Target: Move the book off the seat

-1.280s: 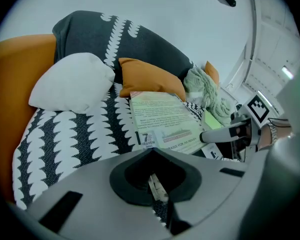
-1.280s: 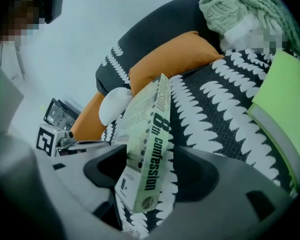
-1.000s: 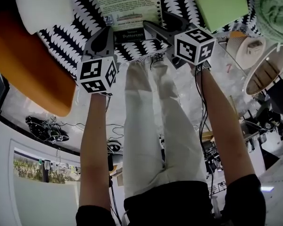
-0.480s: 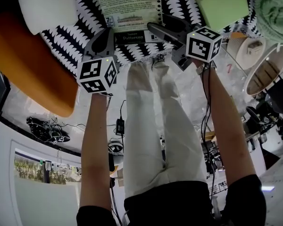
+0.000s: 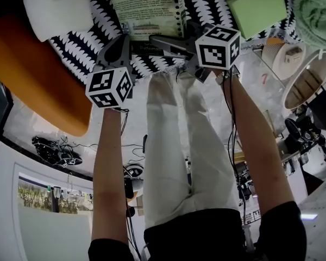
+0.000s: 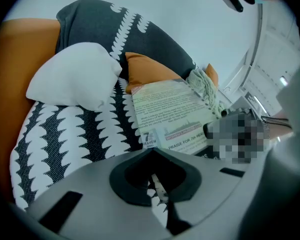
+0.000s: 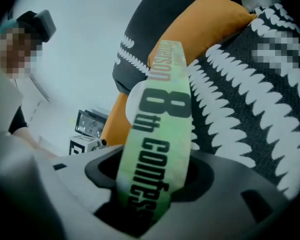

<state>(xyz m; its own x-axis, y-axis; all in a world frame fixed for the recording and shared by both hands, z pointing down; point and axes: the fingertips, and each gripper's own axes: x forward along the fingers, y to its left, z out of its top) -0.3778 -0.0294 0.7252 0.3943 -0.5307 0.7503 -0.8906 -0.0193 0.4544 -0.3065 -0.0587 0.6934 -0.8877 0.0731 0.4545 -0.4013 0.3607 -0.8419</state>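
Book (image 7: 162, 109) between right tool (image 7: 152, 184) jaws

The spine of the pale green paperback book (image 7: 155, 134) carries "8th Confes" in big black letters, with "erson" above it in fainter print. Its back cover (image 6: 172, 116) reads "PRAISE FOR 7th HEA" beside a small "7" over "HEAVEN".

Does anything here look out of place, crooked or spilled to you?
Only the book stands out. It lies on the black-and-white patterned seat beside a white cushion, which is an odd spot for it. The right gripper has its jaws clamped on the spine. Nothing looks spilled or damaged.
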